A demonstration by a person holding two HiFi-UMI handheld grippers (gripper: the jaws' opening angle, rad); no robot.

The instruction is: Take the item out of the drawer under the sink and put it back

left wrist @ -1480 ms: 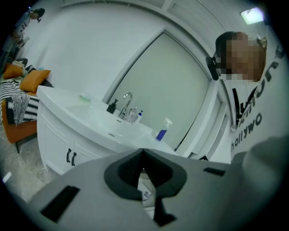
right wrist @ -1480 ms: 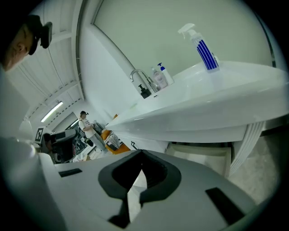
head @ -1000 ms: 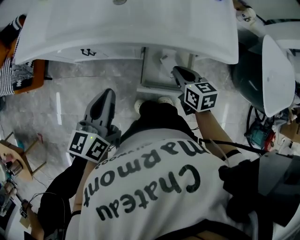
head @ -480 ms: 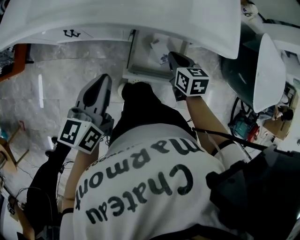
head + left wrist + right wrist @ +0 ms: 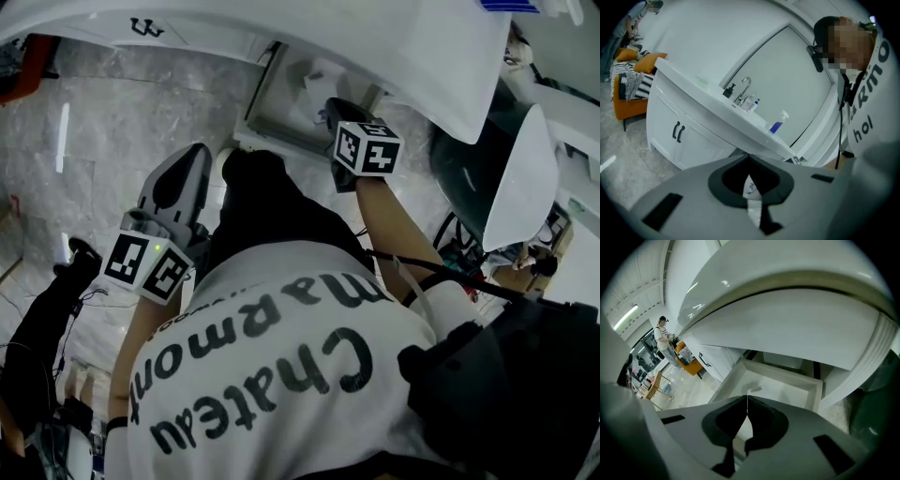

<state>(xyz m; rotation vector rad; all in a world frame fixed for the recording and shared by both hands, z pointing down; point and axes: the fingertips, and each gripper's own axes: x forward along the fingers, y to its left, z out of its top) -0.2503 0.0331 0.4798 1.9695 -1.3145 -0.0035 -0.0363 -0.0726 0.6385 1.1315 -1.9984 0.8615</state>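
Head view: drawer (image 5: 267, 131), one, is standing open under the sink (image 5: 403, 47) at upper centre. Item (image 5: 314, 87), one, is lying inside, just upper left of the right gripper (image 5: 329, 103), the nearer of two. The left gripper (image 5: 192, 155) is hanging well apart at centre left.

Left gripper view: jaws are meeting and gripping nothing.

Right gripper view: jaws are pressing together, empty. The item (image 5: 754, 389) is lying just above the tips, with its long axis running roughly left-right.

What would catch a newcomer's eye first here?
The open drawer under the white sink, with a small white item lying inside. The shut right gripper points down toward it, while the shut left gripper hangs apart over the marble floor.
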